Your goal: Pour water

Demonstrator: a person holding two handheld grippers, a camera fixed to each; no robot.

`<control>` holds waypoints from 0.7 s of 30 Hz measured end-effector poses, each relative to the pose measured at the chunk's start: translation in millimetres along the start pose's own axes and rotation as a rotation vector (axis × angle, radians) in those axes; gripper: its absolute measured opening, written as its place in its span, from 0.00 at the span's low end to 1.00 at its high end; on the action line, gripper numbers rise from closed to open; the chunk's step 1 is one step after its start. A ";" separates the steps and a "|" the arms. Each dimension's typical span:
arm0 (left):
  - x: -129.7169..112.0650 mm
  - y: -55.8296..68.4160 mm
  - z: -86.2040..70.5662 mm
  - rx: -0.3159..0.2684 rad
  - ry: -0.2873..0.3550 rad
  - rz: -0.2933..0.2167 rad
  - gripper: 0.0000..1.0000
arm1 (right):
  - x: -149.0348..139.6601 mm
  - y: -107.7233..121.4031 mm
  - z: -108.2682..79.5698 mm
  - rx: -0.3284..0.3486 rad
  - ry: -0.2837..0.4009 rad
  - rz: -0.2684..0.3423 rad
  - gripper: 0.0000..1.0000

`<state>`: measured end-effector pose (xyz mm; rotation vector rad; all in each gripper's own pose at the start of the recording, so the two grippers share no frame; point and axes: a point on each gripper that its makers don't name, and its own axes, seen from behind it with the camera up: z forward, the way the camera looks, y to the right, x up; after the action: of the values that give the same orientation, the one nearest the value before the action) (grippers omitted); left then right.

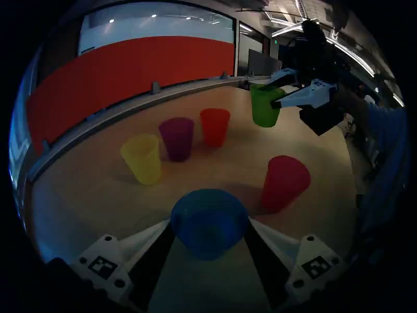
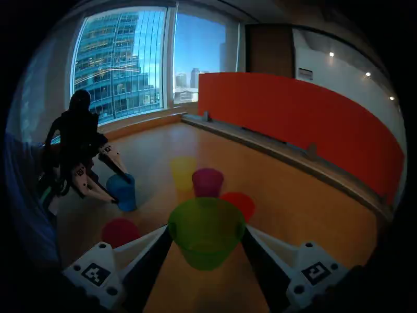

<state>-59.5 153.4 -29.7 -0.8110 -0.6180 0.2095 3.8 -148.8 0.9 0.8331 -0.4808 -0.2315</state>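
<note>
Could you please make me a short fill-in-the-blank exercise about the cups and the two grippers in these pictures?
1. The left gripper is shut on the ___ cup.
2. The right gripper is shut on the ___ cup.
3. On the table, the purple cup stands between the yellow cup and the ___ cup.
Missing words: blue, green, orange.

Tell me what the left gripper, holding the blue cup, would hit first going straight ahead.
Probably the orange cup, nearly dead ahead of the left gripper and its blue cup. The purple cup stands slightly nearer but left of that line, so it might get clipped; the fisheye makes depth uncertain.
</note>
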 end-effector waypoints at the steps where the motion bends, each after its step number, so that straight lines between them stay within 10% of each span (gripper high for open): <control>1: -1.2 0.2 0.5 -0.001 -0.002 0.000 0.87 | 0.1 0.0 0.2 -0.001 0.000 0.000 0.92; 21: -10.6 0.2 -0.6 -0.005 0.001 -0.022 0.87 | -3.9 -1.1 3.0 -0.008 -0.009 -0.006 0.92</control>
<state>-67.7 148.9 -34.8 -0.8086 -0.6271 0.1874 -1.0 -150.1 0.5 0.8263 -0.4851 -0.2428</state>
